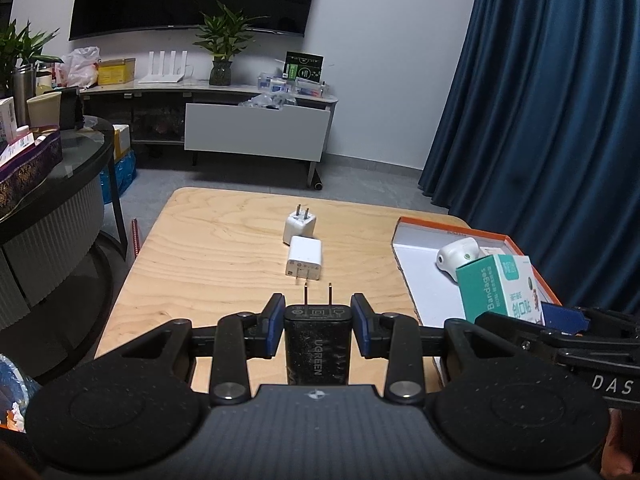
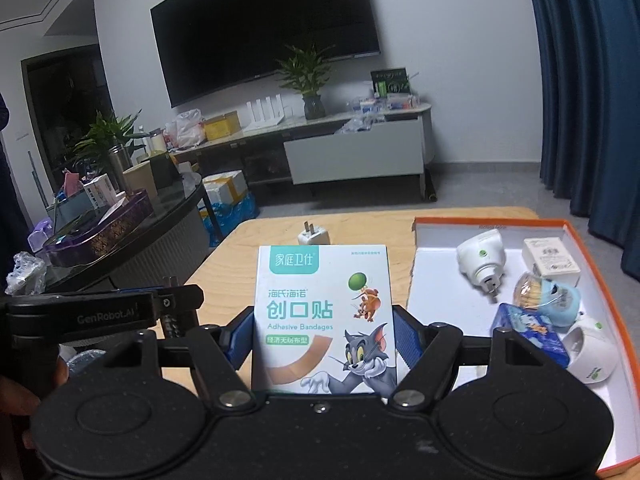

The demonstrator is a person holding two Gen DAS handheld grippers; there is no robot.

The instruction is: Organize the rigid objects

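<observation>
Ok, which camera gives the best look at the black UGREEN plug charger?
The left wrist view: the black UGREEN plug charger sits clamped in the left gripper, label and both prongs clear. The right wrist view shows only that gripper's side, not the charger.

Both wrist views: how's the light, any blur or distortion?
Left wrist view: dim, bluish, fisheye bends the table edges; black charger sharp. Right wrist view: equally dim, corners vignetted; bandage box print readable, no glare.

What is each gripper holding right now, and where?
Left gripper: black charger, clamped by its sides, prongs forward. Right gripper: bandage box, by its side edges.
</observation>
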